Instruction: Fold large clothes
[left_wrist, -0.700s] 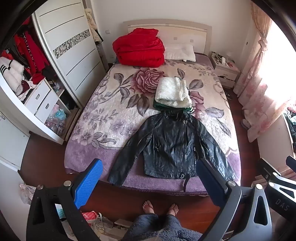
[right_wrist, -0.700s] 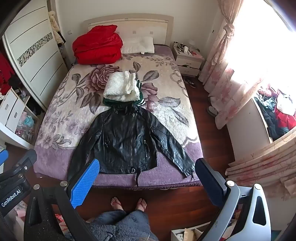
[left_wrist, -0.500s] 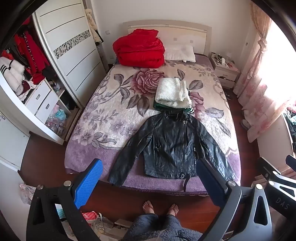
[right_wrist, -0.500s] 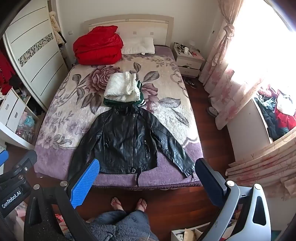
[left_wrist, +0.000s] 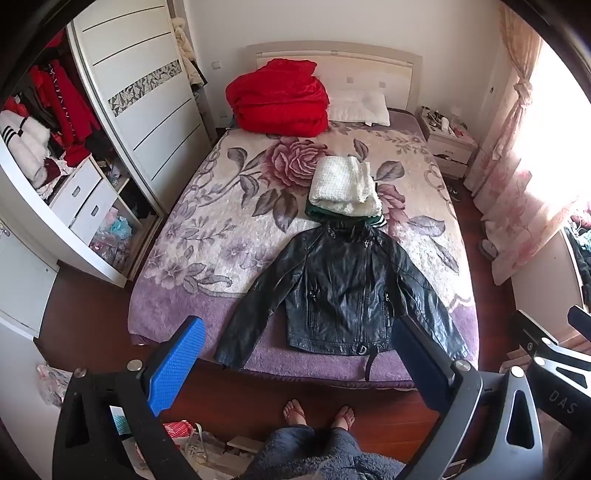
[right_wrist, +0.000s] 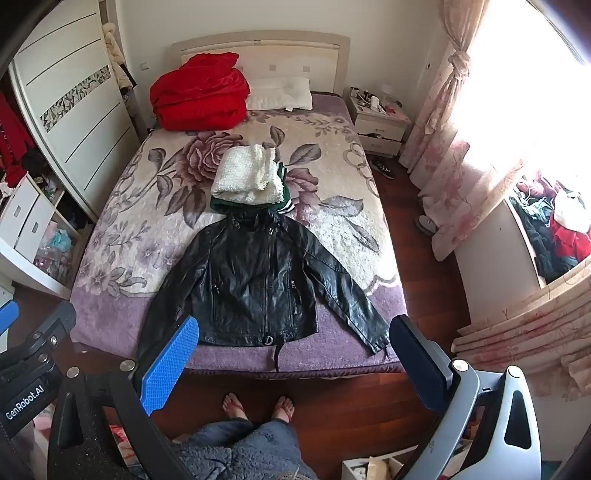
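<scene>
You are standing at the foot of the bed (left_wrist: 177, 280), bare feet on the dark wood floor at the bottom centre of both views. Your left gripper (left_wrist: 295, 354) fills the lower part of the left wrist view with its jaws spread wide and nothing between them; the blue pad sits lower left, the dark one lower right. Your right gripper (right_wrist: 293, 352) is the same in the right wrist view: jaws wide apart, holding nothing, above the floor short of the bed edge.

The black leather jacket (left_wrist: 343, 291) lies flat and face up on the floral bedspread, in the centre of the left wrist frame. Its collar points toward the headboard, its hem is near the foot edge, and both sleeves are spread outward and down. A strap hangs from the hem over the edge of the bed. In the right wrist view the jacket (right_wrist: 258, 284) sits just left of centre, the lower end of one sleeve hidden behind the blue pad.

Just above the collar is a folded white knit (left_wrist: 343, 184) stacked on a folded green garment (left_wrist: 317, 213). Farther up, at the headboard, a red bundle (left_wrist: 280, 99) lies beside a white pillow (left_wrist: 358, 107). An open wardrobe (left_wrist: 62, 155) fills the left of the frame, a nightstand (right_wrist: 380, 118) the upper right.
</scene>
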